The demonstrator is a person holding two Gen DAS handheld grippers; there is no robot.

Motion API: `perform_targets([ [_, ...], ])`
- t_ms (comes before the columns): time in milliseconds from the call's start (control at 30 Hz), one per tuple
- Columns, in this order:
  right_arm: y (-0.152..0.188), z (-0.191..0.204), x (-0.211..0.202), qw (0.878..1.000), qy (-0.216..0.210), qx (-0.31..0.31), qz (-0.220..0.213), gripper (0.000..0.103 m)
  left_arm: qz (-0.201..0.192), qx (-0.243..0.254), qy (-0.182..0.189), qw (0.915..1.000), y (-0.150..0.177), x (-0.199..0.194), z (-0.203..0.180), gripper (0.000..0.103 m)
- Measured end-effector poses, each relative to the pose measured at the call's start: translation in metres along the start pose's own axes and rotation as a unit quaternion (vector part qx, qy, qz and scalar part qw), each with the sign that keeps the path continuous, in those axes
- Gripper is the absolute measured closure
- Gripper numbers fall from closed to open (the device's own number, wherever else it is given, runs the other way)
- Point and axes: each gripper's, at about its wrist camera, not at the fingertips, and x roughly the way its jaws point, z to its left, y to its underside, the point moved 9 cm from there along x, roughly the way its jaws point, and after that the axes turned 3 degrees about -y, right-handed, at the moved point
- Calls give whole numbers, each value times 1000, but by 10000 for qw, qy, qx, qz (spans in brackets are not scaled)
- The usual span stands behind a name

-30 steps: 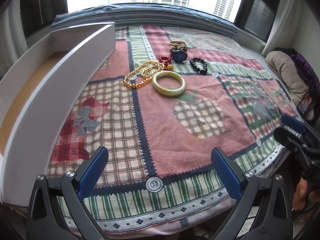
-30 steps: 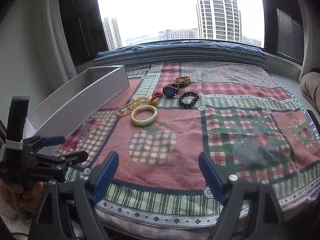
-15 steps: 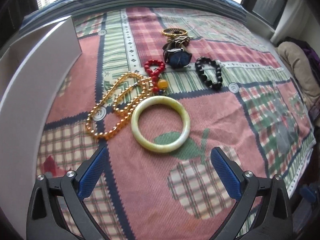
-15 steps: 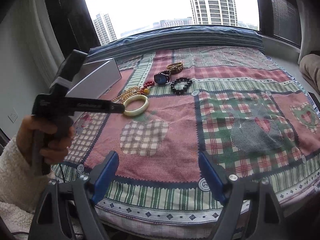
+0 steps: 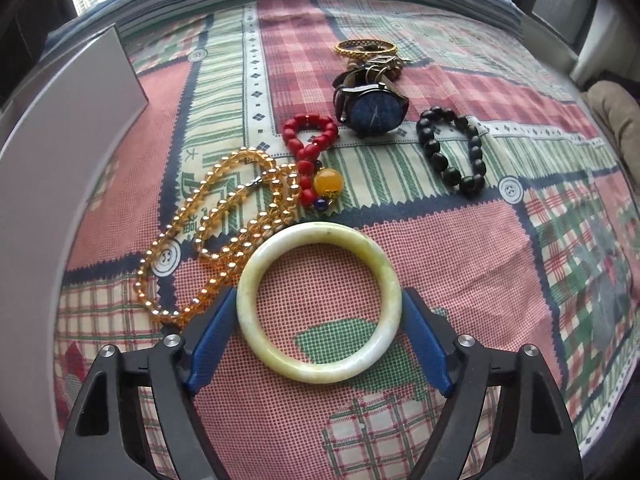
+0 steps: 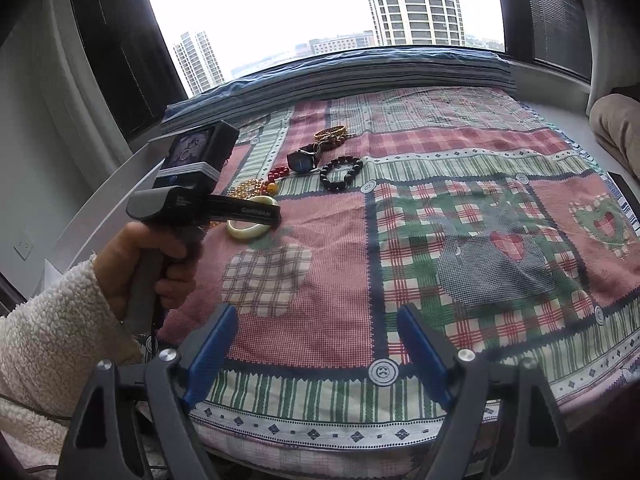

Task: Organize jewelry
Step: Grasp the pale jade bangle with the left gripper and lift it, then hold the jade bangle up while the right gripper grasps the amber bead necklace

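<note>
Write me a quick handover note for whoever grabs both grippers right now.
Left gripper: jaws have just been closing around the jade bangle, which lies flat on the patchwork cloth; pads at its sides, firm grip not confirmed.
Right gripper: open, empty, over the near edge of the cloth.
Amber bead necklace touches the bangle's far-left rim; red bead string, watch, black bead bracelet and gold bangle lie beyond.
White tray at left.
Done: nothing visibly stored. Left: everything.

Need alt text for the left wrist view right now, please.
The left gripper straddles a pale green bangle lying on a patchwork cloth, its jaws just closing in, pads at the rim. Beyond lie amber beads, red beads, a watch and a black bracelet.
</note>
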Motion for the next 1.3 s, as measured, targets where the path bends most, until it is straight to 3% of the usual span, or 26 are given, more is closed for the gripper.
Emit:
perform_targets([
  [167, -10, -4, -1, 9999, -8, 26, 166, 19, -206, -38, 188, 9996, 24, -38, 18, 21],
  [333, -29, -4, 7, 9991, -54, 20, 430, 19, -315, -270, 14, 9991, 60, -72, 65, 21],
  [433, -50, 10, 29, 9962, -480, 68, 724, 19, -405, -402, -258, 9980, 76, -82, 93, 21],
  [533, -73, 33, 69, 9875, -1098, 264, 1098, 20, -423, -613, -281, 9968, 89, -85, 111, 21],
  [567, -79, 41, 87, 9833, -1247, 312, 1289, 23, -413, -690, -264, 9964, 92, -85, 116, 21],
  [600, -83, 51, 106, 9768, -1464, 413, 1507, 45, -408, -757, -254, 9960, 96, -85, 120, 21],
  [633, -84, 58, 124, 9697, -1624, 651, 1706, 56, -411, -811, -249, 9955, 98, -85, 123, 21],
  [700, -82, 73, 165, 9516, -1867, 1192, 2131, 60, -424, -904, -229, 9947, 104, -87, 128, 21],
  [767, -81, 78, 200, 9488, -1709, 1445, 2227, 61, -452, -963, -180, 9942, 108, -89, 131, 21],
  [900, -88, 75, 246, 9551, -1199, 1790, 2034, 61, -505, -1037, -114, 9933, 114, -94, 139, 21],
  [1067, -110, 86, 271, 9632, -875, 1998, 1572, 59, -518, -1132, -8, 9922, 117, -94, 146, 21],
  [1167, -124, 92, 282, 9735, -564, 1770, 1334, 59, -510, -1202, 20, 9914, 119, -94, 150, 21],
  [1233, -128, 96, 286, 9804, -308, 1486, 1255, 64, -487, -1218, 5, 9914, 120, -94, 152, 21],
  [1267, -129, 98, 289, 9841, -121, 1238, 1267, 83, -473, -1220, -3, 9914, 122, -94, 153, 21],
  [1300, -127, 100, 292, 9856, -80, 1025, 1341, 95, -456, -1228, -6, 9914, 123, -94, 154, 21],
])
